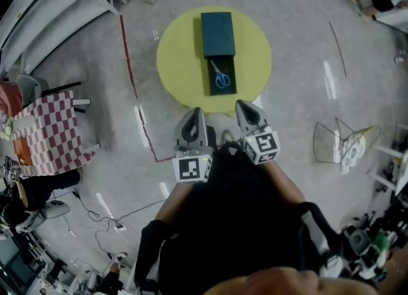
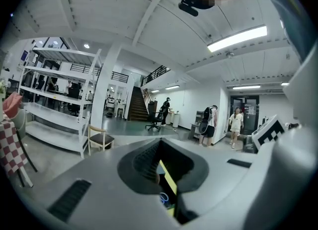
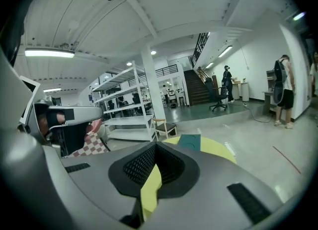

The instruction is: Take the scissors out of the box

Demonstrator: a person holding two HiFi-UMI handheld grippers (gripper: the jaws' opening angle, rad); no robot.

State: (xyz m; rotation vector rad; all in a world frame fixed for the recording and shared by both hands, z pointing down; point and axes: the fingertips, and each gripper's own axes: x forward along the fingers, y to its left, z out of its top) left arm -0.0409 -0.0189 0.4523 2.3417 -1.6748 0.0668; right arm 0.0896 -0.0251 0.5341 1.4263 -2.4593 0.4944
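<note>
Scissors: blue-handled scissors (image 1: 220, 77) lie flat in the open tray (image 1: 228, 90) of the box, handles toward the person, blades pointing to the covered end.
Box: a dark teal box (image 1: 218, 32), its lid or sleeve over the far half and the near tray exposed.
Desk: a round yellow desk (image 1: 175, 58) carries the box near its middle; nothing else shows on it.
Left gripper: the left gripper (image 1: 195, 114) is in the air just short of the desk's near edge, well apart from the scissors; its fingers (image 2: 89, 174) are closed together on nothing, with the blue handles glimpsed through the slit beyond them.
Right gripper: the right gripper (image 1: 246, 106) is beside the left one at the same near edge; its fingers (image 3: 223, 174) are fully closed and empty.
Step in hand: the approach, by my reading; nothing is gripped and the scissors have not been lifted.
Next move: one gripper likely has to open its fingers, reach over the tray wall and close on the handles or blades, then lift clear of the wall.
Surroundings: a checked cloth (image 1: 48, 134) off to the left and a wire frame (image 1: 338, 144) on the floor to the right.
</note>
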